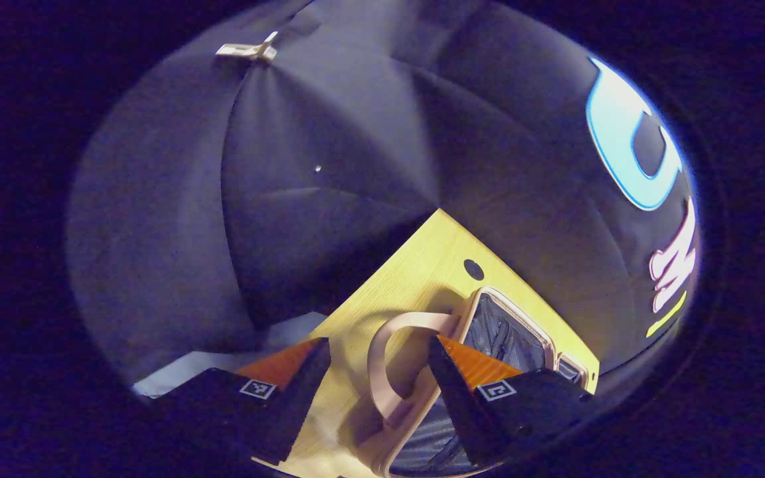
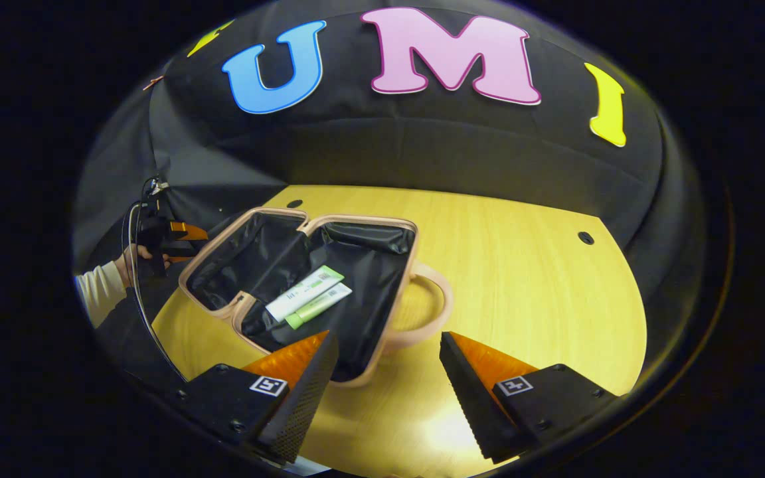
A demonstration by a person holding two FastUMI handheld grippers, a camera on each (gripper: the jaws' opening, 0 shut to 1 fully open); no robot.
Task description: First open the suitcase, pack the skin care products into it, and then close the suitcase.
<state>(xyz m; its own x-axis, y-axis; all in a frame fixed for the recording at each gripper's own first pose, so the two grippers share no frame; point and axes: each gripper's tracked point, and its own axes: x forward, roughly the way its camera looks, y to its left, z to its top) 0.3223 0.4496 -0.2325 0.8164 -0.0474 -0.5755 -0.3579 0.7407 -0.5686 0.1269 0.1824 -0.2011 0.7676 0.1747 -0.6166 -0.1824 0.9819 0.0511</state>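
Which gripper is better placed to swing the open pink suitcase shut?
Left, probably. The left gripper sits open right at the pink suitcase's handle; the right gripper hovers open, farther back over the wooden table.

1 open suitcase (image 2: 356,265), 2 tubes (image 2: 308,296), 1 table (image 2: 522,299), 2 tools (image 2: 382,385)

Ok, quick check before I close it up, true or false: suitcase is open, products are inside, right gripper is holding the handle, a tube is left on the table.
1. The suitcase lies open. True.
2. Two skin care tubes lie in it. True.
3. The right gripper grips the handle. False: it hangs open, short of it.
4. A tube lies on the table. False: both tubes seen lie in the suitcase.
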